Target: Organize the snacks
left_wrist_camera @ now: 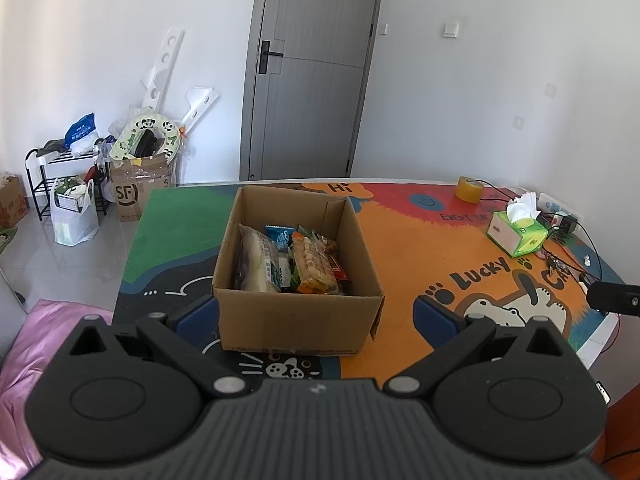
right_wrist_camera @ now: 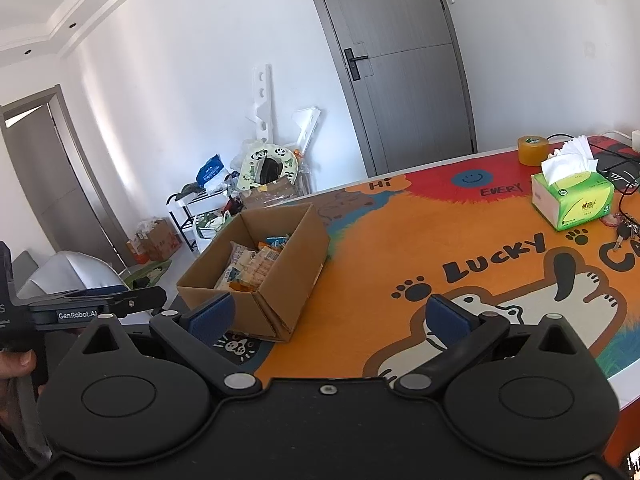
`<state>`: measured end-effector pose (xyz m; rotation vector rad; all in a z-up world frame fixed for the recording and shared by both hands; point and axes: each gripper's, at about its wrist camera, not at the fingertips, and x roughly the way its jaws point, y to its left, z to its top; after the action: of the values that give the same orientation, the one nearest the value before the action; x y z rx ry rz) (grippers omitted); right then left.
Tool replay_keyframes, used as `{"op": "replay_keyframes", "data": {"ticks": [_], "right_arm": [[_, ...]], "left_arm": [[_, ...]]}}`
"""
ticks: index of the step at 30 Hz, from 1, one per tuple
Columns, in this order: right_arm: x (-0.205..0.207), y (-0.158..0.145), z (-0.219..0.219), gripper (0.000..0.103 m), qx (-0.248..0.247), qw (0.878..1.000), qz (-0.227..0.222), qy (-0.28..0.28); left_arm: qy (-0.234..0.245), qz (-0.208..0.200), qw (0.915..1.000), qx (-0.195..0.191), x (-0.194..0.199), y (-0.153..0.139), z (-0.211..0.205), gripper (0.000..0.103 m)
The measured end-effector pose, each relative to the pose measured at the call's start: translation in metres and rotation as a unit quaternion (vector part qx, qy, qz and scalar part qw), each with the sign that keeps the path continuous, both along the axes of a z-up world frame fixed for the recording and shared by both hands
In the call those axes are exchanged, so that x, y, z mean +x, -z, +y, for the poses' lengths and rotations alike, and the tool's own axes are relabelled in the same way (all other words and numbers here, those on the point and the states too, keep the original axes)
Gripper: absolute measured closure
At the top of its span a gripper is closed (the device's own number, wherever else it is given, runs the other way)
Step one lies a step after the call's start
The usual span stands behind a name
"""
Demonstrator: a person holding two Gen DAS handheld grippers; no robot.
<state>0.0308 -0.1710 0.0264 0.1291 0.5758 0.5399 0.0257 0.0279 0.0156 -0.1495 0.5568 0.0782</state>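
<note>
Apparently we are nearly finished: the snacks [left_wrist_camera: 294, 258] lie packed in the cardboard box [left_wrist_camera: 298, 316] on the tabletop [left_wrist_camera: 408, 248], none loose outside. Our left gripper [left_wrist_camera: 316, 312] and right gripper [right_wrist_camera: 328, 316] both hang spread and empty near it.

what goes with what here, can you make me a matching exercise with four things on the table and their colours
Things:
1. cardboard box
2. tape roll
3. tissue box
4. smiley face on the table mat

Colours:
A. green and white
B. blue
C. brown
D. yellow

Pairs: 1-C, 2-D, 3-A, 4-B
</note>
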Motion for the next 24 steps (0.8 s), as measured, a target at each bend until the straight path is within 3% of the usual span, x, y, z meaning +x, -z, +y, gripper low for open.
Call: {"op": "replay_keyframes", "data": {"ticks": [24], "right_arm": [[0.0005, 0.0033, 0.0023, 0.0, -0.007, 1.0, 0.002, 0.002]], "left_arm": [[0.005, 0.002, 1.0, 0.001, 0.0006, -0.0001, -0.0056, 0.001]]}}
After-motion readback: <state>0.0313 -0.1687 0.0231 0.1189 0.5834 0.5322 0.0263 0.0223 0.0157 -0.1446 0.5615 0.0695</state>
